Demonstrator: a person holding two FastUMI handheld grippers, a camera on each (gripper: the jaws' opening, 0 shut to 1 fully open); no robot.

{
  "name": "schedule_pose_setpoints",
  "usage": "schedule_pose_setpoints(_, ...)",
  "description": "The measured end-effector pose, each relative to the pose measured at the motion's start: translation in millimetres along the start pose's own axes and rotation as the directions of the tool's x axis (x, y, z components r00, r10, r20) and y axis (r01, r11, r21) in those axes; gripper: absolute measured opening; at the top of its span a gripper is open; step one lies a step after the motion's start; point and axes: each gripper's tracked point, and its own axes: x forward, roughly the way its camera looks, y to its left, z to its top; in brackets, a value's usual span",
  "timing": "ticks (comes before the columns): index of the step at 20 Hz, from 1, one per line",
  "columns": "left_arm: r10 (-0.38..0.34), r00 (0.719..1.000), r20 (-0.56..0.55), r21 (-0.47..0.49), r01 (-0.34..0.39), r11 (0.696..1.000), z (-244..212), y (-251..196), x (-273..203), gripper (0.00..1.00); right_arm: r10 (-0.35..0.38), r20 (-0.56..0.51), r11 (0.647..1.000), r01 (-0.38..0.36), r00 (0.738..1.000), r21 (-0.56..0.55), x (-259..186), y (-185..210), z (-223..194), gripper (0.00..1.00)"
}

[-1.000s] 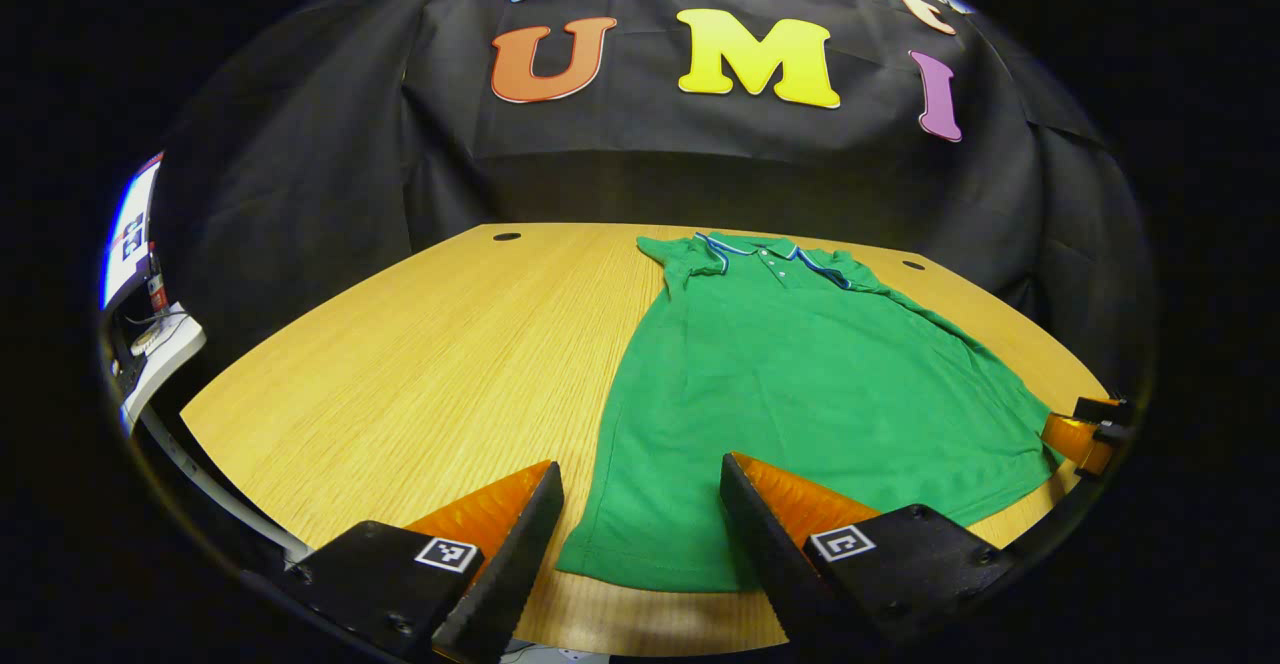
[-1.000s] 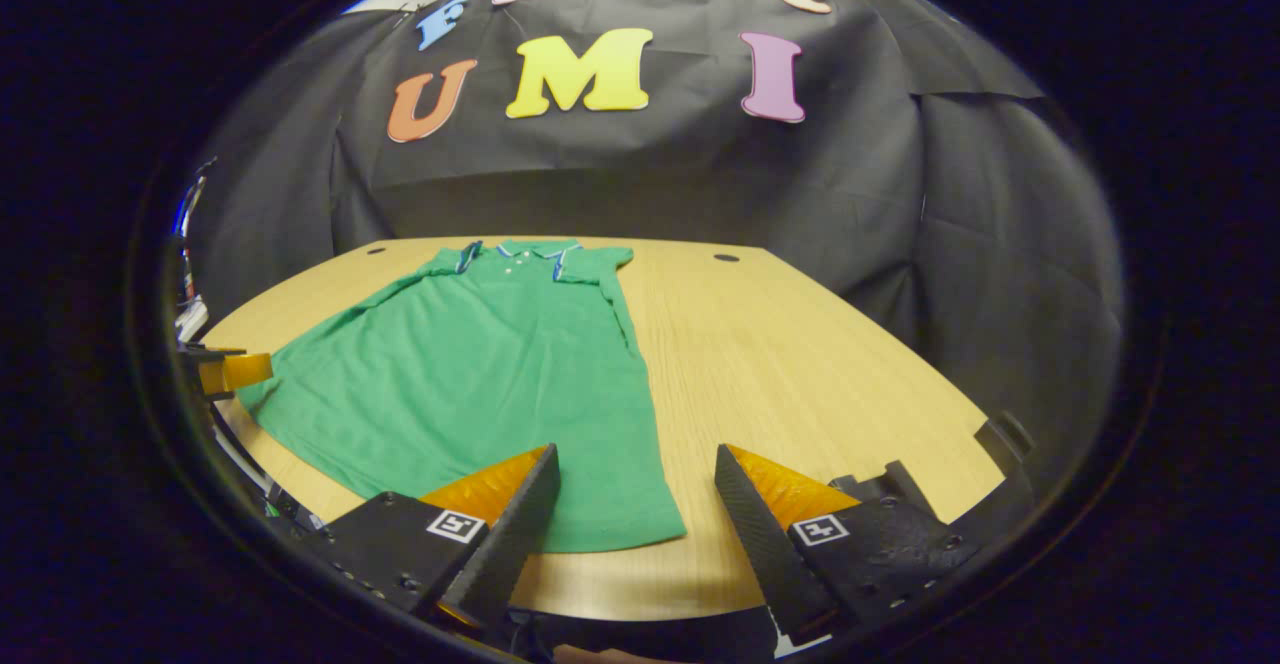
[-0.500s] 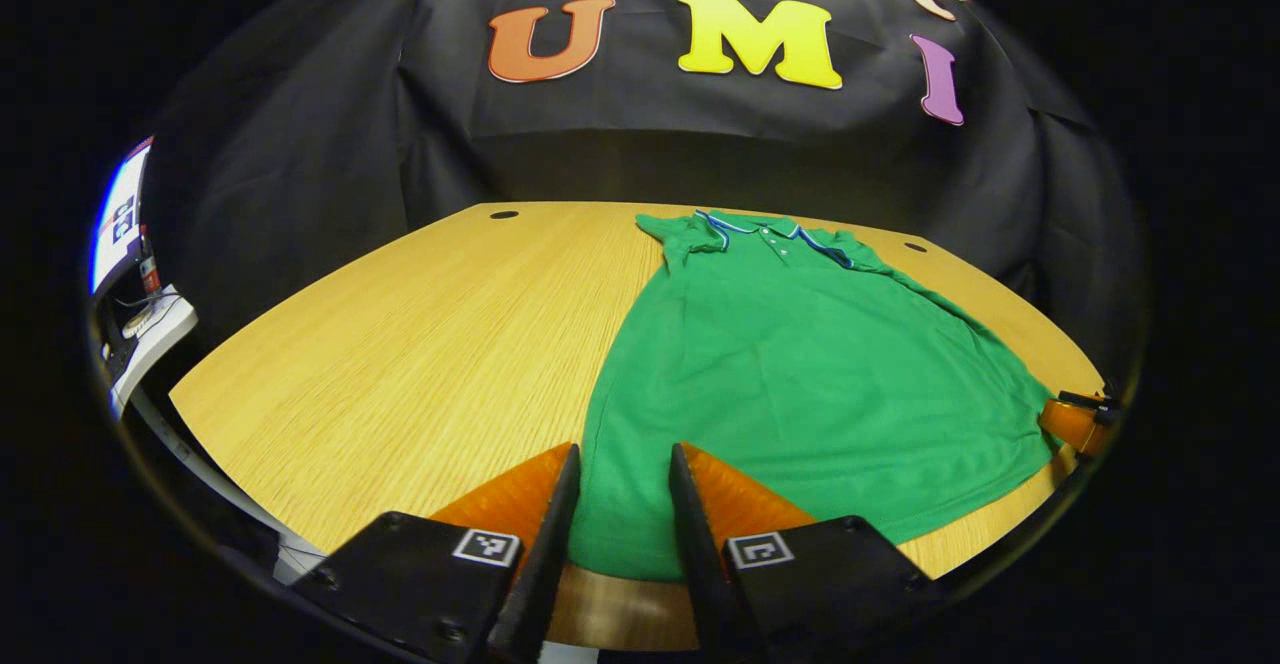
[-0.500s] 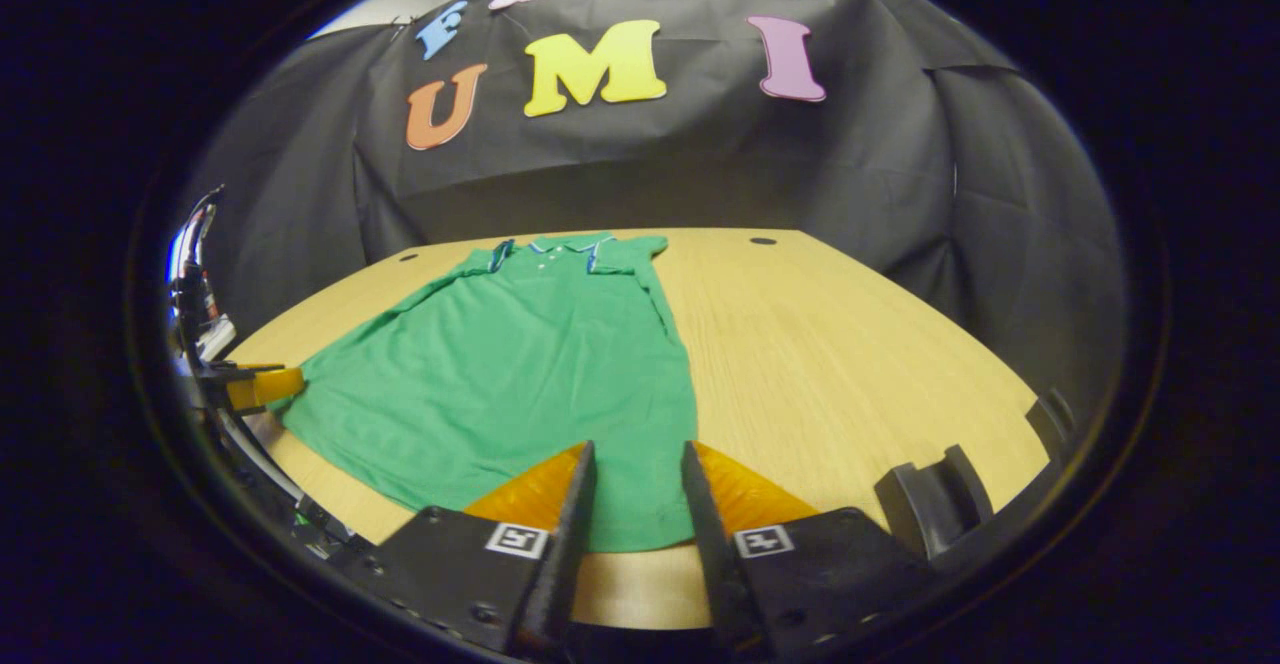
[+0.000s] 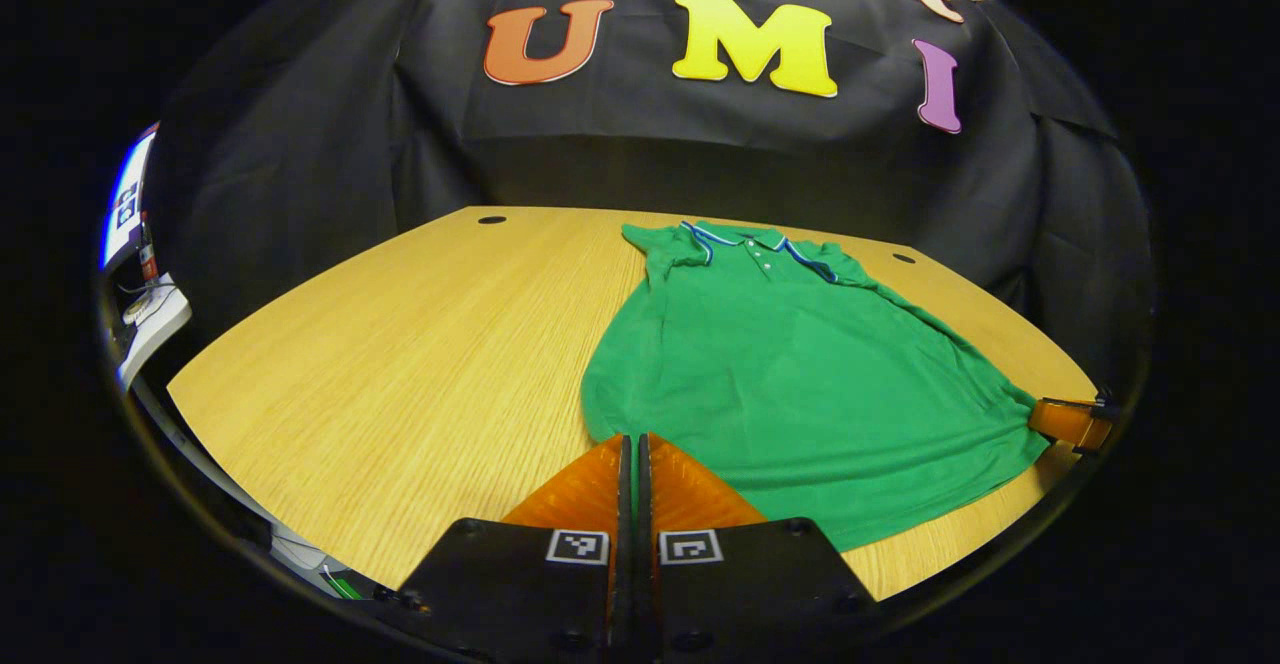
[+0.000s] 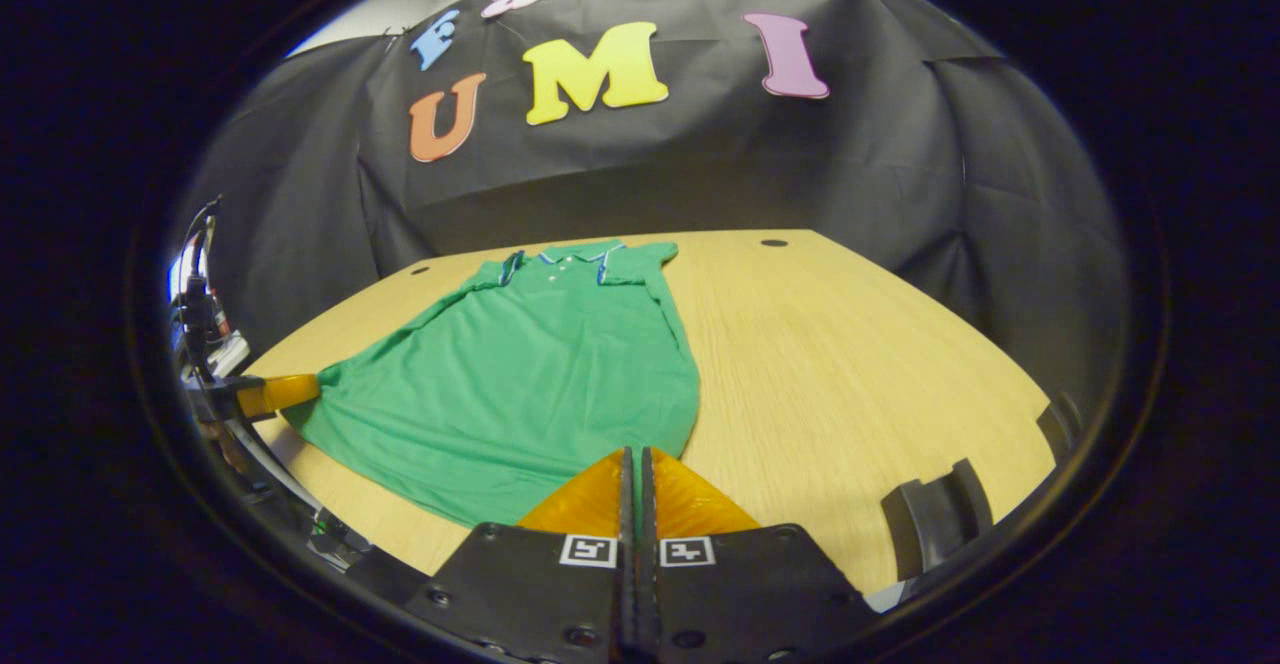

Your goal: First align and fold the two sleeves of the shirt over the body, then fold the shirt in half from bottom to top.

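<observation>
A green polo shirt (image 5: 800,364) lies flat on the wooden table (image 5: 400,344), collar (image 5: 745,237) at the far end, sleeves folded in over the body. My left gripper (image 5: 630,441) is shut on the shirt's near hem corner, the cloth bunching toward its tips. The right gripper (image 5: 1068,422) pinches the other hem corner at the far right. In the right gripper view the shirt (image 6: 530,374) stretches away to the collar (image 6: 560,256). My right gripper (image 6: 636,454) is shut on its hem corner. The left gripper (image 6: 278,392) holds the opposite corner at the left.
Round cable holes (image 5: 491,219) (image 5: 903,258) mark the table's far corners. A dark curved holder (image 6: 935,524) sits at the near right table edge (image 6: 850,344). White equipment with cables (image 5: 150,319) stands beyond the left edge. The booth's black cloth closes the back.
Both grippers went from wide open to shut on the shirt's hem corners. The hem has drawn in toward each gripper's tips.
</observation>
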Motion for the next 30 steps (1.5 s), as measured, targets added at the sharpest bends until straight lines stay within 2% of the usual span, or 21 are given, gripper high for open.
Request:
schedule_pose_setpoints(8,-0.042,0.992,0.116,0.024,0.040,0.999,72,-20,17,0.06,-0.013,0.152,0.995,0.027,0.988,-0.093,5,5,79,0.01)
schedule_pose_setpoints(11,-0.051,0.988,0.142,0.014,0.050,0.999,98,-23,35,0.06,-0.018,0.181,0.996,0.034,0.983,-0.083,21,6,110,0.01)
schedule_pose_setpoints(13,-0.056,0.990,0.129,0.000,0.056,0.998,112,-24,50,0.06,-0.052,0.196,0.994,0.070,0.979,-0.086,36,3,134,0.00)
schedule_pose_setpoints(15,-0.077,0.988,0.136,-0.003,0.078,0.997,132,-27,63,0.06,-0.042,0.208,0.993,0.065,0.977,-0.101,51,13,157,0.00)
schedule_pose_setpoints(18,-0.072,0.983,0.169,0.016,0.070,0.997,172,-21,90,0.06,-0.038,0.239,0.994,0.060,0.970,-0.088,76,22,200,0.01)
schedule_pose_setpoints(21,-0.066,0.980,0.188,0.025,0.062,0.998,208,-20,122,0.06,-0.049,0.285,0.998,0.056,0.957,-0.018,107,23,253,0.01)
schedule_pose_setpoints(23,-0.059,0.976,0.210,0.041,0.052,0.998,233,-18,146,0.06,-0.084,0.302,0.996,0.089,0.950,-0.001,136,16,279,0.00)
schedule_pose_setpoints(26,-0.054,0.969,0.241,0.045,0.045,0.998,263,-18,187,0.06,-0.118,0.332,0.991,0.131,0.936,-0.017,186,12,314,0.01)
schedule_pose_setpoints(30,-0.029,0.975,0.220,0.031,0.022,0.999,274,-8,254,0.06,-0.121,0.318,0.987,0.148,0.940,-0.064,268,21,335,0.01)
